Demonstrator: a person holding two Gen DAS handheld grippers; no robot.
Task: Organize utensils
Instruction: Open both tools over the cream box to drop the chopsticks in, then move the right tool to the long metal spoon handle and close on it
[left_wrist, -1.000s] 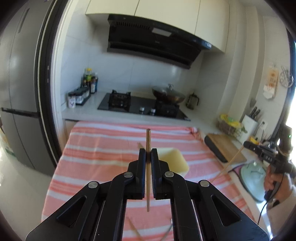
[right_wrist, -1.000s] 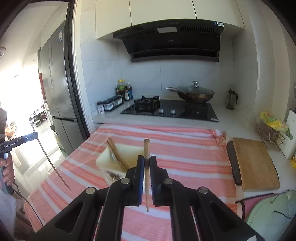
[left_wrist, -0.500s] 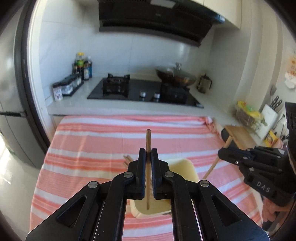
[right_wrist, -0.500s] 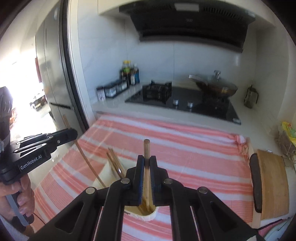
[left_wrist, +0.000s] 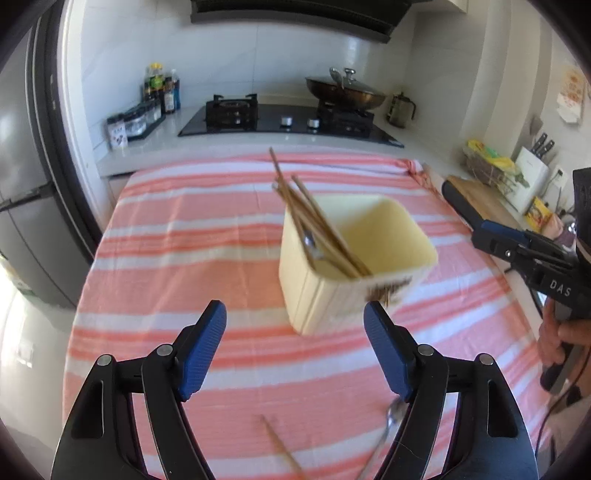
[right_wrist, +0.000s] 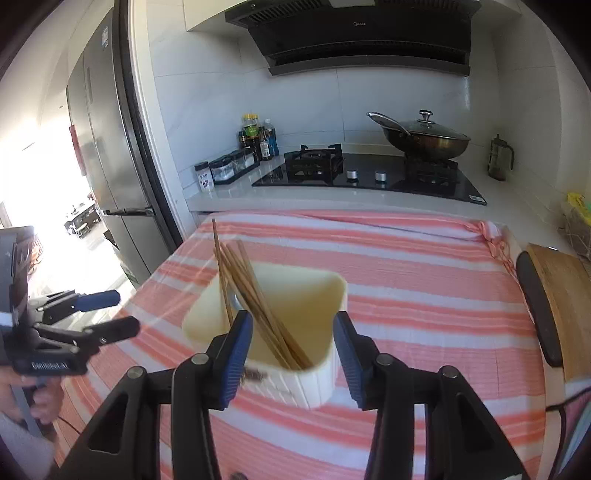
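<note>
Right now your cream utensil holder stands upright on the striped cloth that covers the worktop, roughly mid-cloth. A bundle of wooden chopsticks leans inside it against the far-left corner, tips sticking out well above the rim, and a metal utensil handle shows among them, too blurred to name. In your right wrist view the same chopsticks slant across the holder from its left rim down to its near wall.

Your left gripper hangs just short of the holder, jaws opening and already wide apart, with nothing between the blue pads. Below it, on the cloth close to the camera, lie one loose chopstick and a metal spoon, the spoon's bowl tucked beside the right finger.

Your right gripper sits directly over the holder's near edge, jaws opening, partway apart; the holder and chopsticks show in the gap, but the pads press on nothing.

Beyond the cloth, a black hob carries a lidded wok. Bottles and spice jars stand to its left, a wooden cutting board lies off the cloth's right edge, and a grey fridge stands at the left.
</note>
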